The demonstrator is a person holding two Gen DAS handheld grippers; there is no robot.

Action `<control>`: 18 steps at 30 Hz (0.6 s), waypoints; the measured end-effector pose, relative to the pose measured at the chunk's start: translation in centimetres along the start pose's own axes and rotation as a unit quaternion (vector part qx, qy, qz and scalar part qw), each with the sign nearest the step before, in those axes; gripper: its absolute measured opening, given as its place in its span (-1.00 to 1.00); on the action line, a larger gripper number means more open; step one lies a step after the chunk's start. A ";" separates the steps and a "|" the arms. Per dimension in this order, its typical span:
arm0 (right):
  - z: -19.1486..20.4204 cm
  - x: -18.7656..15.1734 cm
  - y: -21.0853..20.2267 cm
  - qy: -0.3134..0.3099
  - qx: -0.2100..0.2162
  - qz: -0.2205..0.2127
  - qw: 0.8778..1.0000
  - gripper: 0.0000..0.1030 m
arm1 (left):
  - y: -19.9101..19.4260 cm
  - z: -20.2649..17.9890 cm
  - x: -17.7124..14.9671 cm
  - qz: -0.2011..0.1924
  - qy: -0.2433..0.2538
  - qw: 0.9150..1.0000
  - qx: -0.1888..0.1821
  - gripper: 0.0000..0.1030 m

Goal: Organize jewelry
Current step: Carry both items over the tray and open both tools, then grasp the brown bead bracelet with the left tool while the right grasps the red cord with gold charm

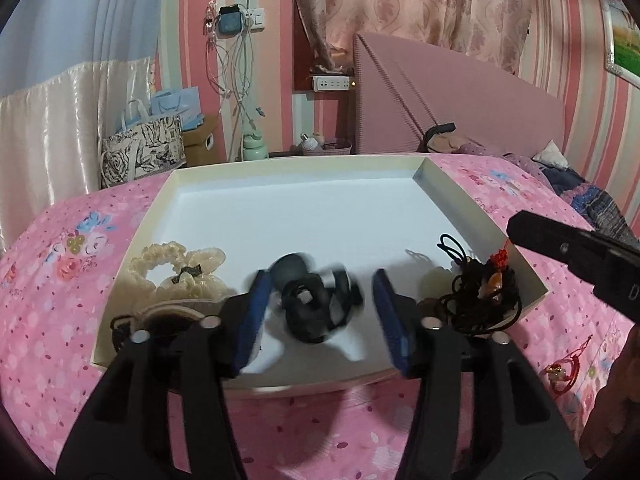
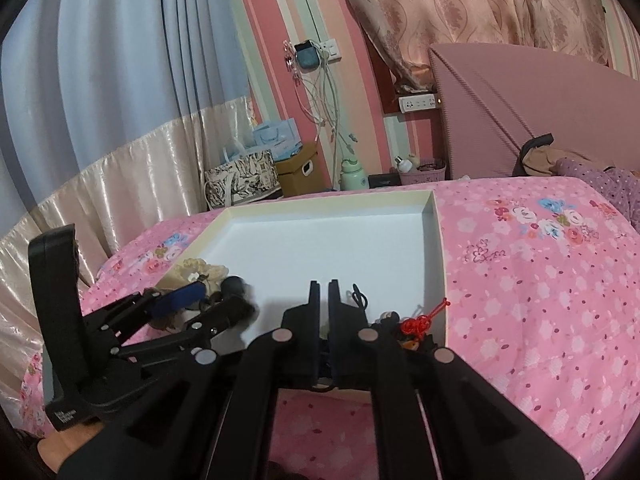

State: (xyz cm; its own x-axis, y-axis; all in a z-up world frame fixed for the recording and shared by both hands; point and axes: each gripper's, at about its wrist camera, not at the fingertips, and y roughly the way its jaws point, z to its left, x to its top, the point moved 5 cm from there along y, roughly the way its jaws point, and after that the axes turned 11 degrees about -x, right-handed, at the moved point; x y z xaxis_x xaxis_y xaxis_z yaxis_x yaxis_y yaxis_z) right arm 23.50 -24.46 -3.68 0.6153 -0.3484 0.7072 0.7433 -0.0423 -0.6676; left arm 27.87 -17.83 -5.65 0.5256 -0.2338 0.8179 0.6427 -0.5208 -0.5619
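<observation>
Left wrist view: black hair tie (image 1: pixel 316 304) between spread, non-touching fingers (image 1: pixel 252 312)

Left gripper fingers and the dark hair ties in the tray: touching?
Apart. The left wrist view shows white tray floor on both sides between the blue fingers and the dark hair ties.

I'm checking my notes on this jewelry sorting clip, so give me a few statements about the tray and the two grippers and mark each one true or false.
1. The white tray sits on a pink floral bedspread. True.
2. The left gripper is clamped shut on the cream scrunchie. False: its jaws stand apart around the dark hair ties, and the scrunchie lies off to their left.
3. The right gripper has its jaws together. True.
4. The black cords with the red knot lie at the tray's far left corner. False: they lie by its near right wall.
5. The far half of the tray is bare. True.
</observation>
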 end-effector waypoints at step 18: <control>-1.8 0.8 -2.3 -0.018 -0.040 0.004 0.999 0.30 | -4.3 1.5 0.5 -0.003 -0.047 0.998 0.048 0.78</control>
State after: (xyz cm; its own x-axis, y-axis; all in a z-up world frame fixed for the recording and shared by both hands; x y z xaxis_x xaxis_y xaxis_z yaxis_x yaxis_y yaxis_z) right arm 21.80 -26.32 -1.96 0.6309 -0.3149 0.7091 0.7160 -0.1158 -0.6884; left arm 26.20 -14.51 -3.04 0.5688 -0.1518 0.8084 0.6937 -0.4395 -0.5706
